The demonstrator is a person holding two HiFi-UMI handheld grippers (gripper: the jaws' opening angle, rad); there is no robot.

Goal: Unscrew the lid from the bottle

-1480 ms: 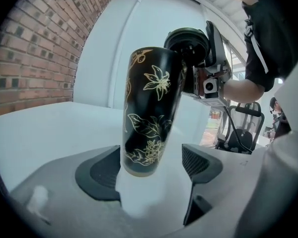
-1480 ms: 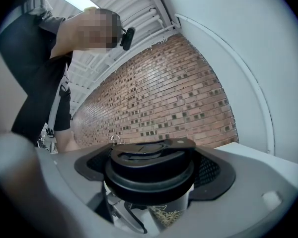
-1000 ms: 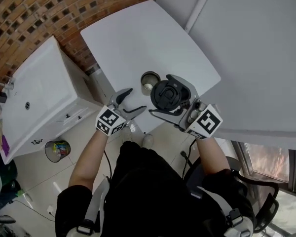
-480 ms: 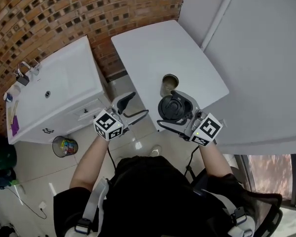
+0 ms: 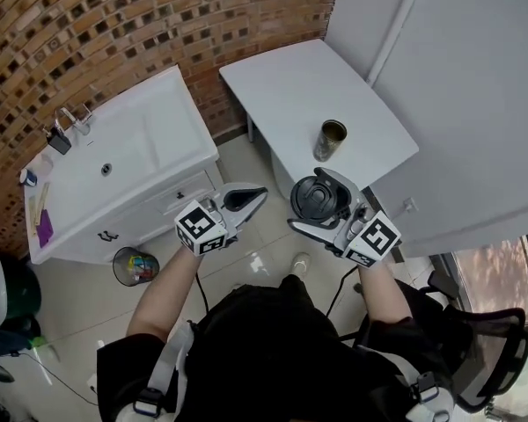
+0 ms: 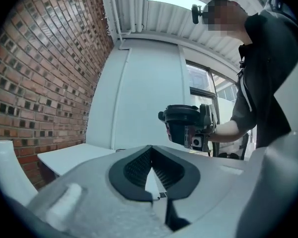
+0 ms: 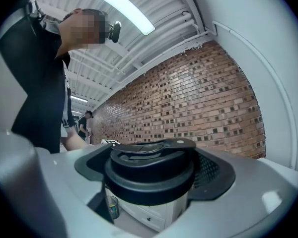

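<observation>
We get bright, even indoor light. A ceiling lamp [image 7: 120, 8] glares in both gripper views, and a window [image 6: 201, 90] adds daylight. The white desk [image 5: 282, 86] is nearly washed out; the floor [image 5: 70, 315] shows a small glint. Edges bend strongly, and corners go black in the gripper views. The left gripper [image 6: 150, 148] near its lens looks soft.
</observation>
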